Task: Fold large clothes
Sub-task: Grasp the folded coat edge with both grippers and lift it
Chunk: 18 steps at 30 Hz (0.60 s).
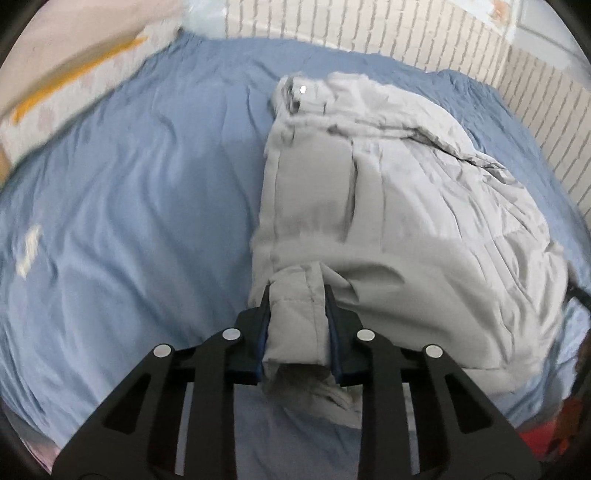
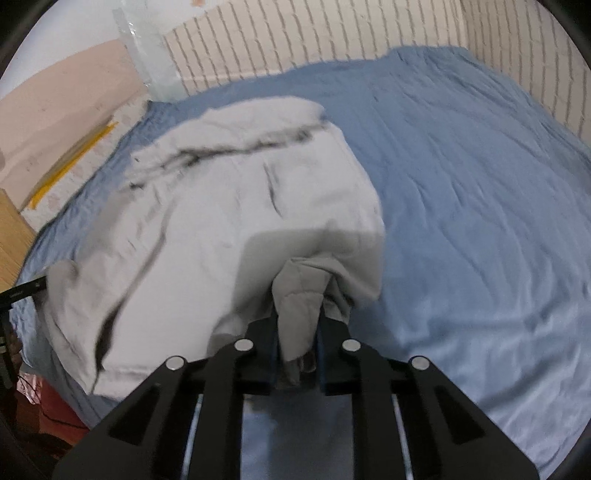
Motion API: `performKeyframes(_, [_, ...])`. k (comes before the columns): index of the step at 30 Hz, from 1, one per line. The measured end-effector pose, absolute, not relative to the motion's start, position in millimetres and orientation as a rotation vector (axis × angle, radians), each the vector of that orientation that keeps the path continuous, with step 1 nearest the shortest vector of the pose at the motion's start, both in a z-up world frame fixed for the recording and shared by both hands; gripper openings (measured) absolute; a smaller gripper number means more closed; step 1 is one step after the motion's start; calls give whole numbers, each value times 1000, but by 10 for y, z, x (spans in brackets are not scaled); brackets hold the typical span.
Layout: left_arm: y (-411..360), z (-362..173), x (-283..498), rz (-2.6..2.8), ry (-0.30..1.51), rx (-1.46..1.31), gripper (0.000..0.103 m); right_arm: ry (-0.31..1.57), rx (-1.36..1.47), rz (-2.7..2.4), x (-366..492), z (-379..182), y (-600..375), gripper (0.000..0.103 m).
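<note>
A light grey padded jacket (image 1: 406,206) lies partly folded on a blue bed sheet (image 1: 147,192). My left gripper (image 1: 297,295) is shut on a thick fold at the jacket's near edge, with the cloth bunched between both pads and lifted off the sheet. In the right wrist view the same grey jacket (image 2: 229,206) spreads to the left. My right gripper (image 2: 300,314) is shut on another bunch of its near hem, also raised. The left gripper's dark tip (image 2: 27,290) shows at the jacket's left edge.
A white brick-pattern wall (image 1: 406,33) runs behind the bed. A headboard with a yellow stripe (image 1: 77,70) stands at the left, beside a wooden cabinet (image 2: 11,236). Red items (image 2: 48,406) lie on the floor below the bed's near edge. Blue sheet (image 2: 480,221) spreads to the right of the jacket.
</note>
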<state>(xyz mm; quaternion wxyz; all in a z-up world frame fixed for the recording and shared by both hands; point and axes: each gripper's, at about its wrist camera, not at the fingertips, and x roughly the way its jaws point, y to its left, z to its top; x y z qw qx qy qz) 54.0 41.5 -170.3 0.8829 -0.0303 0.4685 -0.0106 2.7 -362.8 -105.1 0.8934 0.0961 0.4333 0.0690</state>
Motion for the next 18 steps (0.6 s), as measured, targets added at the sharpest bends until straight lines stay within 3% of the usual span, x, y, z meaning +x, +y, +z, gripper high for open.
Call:
performKeyframes(11, [488,-1645,725,-61,1006,-98,26,883,109,189,393,-806,-3423,15])
performKeyframes(17, [594,-1860,387,-34,1074,-164,35,939,153,127,204,-1067,-3542,15])
performKeyframes(18, [596,-1898,354,-33,1084,-171,41,948,163,114,142,-1124,-3585,16])
